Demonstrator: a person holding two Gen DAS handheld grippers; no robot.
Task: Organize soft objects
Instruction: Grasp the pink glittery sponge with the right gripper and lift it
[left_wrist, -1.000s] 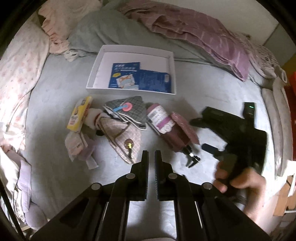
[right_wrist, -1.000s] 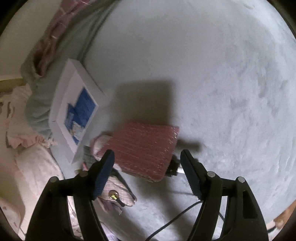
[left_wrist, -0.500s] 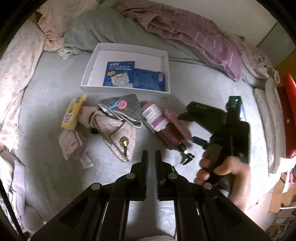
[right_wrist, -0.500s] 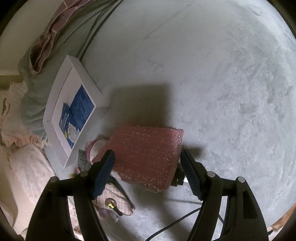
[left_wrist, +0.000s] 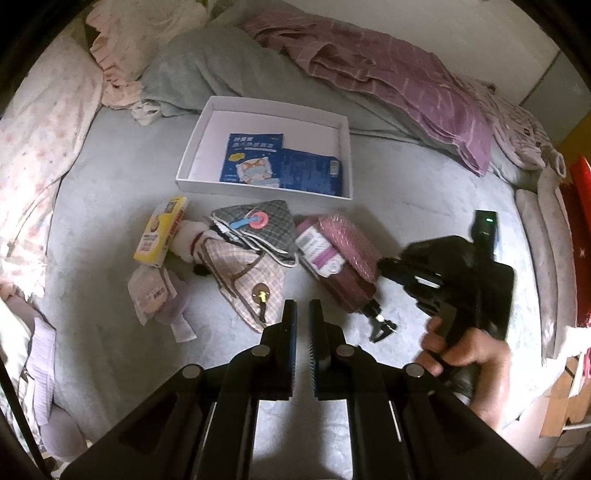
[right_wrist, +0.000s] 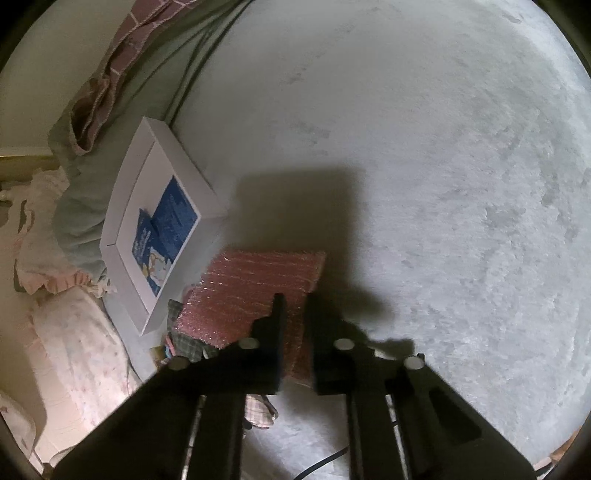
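Blue packets (left_wrist: 282, 166) with Chinese print too small to read sit in the white box (left_wrist: 343, 125). Right gripper (right_wrist: 295, 306) pinches the pink bubble-wrap pouch (right_wrist: 255, 291) on the bed; left gripper (left_wrist: 302, 314) is pressed together, holding nothing.

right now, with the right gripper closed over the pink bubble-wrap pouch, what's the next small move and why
Probably a short lift straight up. The right gripper looks shut on the near edge of the pink bubble-wrap pouch, which lies right beside the grey checked fabric pouch. Lifting first should free it cleanly before it is carried to the open white cardboard box.
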